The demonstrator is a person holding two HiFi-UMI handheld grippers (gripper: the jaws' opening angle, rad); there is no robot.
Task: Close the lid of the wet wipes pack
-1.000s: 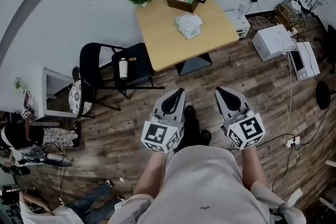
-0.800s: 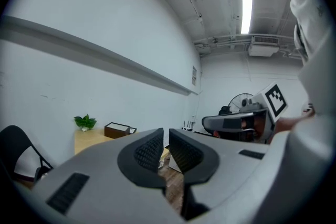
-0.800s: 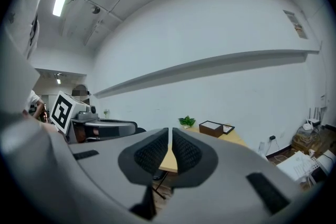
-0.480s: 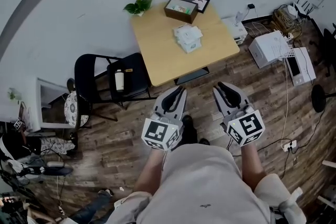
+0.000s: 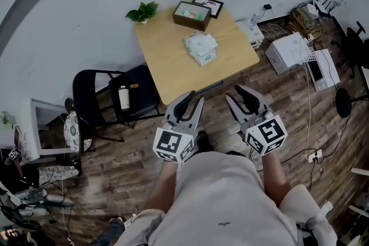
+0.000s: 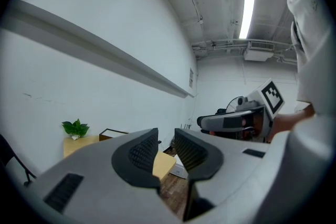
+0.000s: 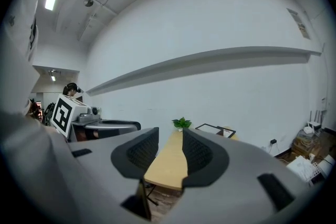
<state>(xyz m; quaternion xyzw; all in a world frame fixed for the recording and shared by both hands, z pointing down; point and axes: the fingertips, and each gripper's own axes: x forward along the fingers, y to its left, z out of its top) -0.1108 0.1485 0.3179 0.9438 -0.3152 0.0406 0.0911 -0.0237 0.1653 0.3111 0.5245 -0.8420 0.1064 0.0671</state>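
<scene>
Forearms (image 5: 164, 181) hold left tool (image 5: 191, 103) and right tool (image 5: 243, 98) level — right jaws opening, empty

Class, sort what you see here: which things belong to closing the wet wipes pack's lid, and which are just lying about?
For the job: wet wipes pack on the table; left hand-held gripper; right hand-held gripper, jaws opening, nothing between them.
Lying about: plant; wooden box; picture frame; chair; bottle on the chair.

Empty right hand-held gripper (image 5: 241, 96) opening, table (image 5: 167, 60) nearer
</scene>
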